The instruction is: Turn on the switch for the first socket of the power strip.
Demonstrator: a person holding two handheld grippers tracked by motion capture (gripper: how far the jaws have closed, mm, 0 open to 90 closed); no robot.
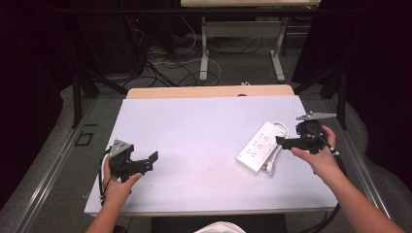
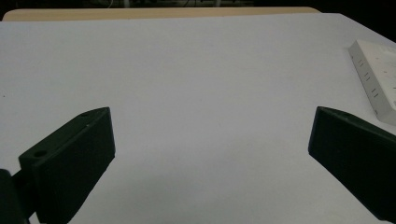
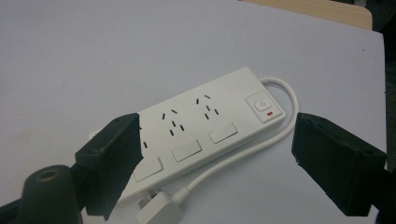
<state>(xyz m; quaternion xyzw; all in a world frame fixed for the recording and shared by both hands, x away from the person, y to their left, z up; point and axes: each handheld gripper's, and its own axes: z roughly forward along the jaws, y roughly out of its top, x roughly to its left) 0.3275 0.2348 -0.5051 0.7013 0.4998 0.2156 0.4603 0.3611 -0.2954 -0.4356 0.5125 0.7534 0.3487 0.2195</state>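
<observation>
Overhead, the white power strip (image 1: 260,146) lies flat and slantwise on the right part of the pale surface (image 1: 194,136), its cord looped along its far and right edges and its plug by its near end. The right gripper (image 1: 283,142) is held just above and to the right of the strip, jaws pointing left toward its right edge; they stand apart and grip nothing. The left gripper (image 1: 154,158) sits well apart from the strip, at the near left of the surface, jaws spread.

Seen from the left gripper view, both black jaws rise wide apart over bare surface, and the power strip's end (image 2: 376,77) shows at the far right edge, well clear of them.

Through the right gripper view, the strip (image 3: 201,130) lies beyond and below the parted jaws; the left jaw overlaps its near corner, the right jaw stands clear beside the cord (image 3: 261,142), and the white plug (image 3: 159,210) lies at the bottom between them. Neither pad presses on anything.
</observation>
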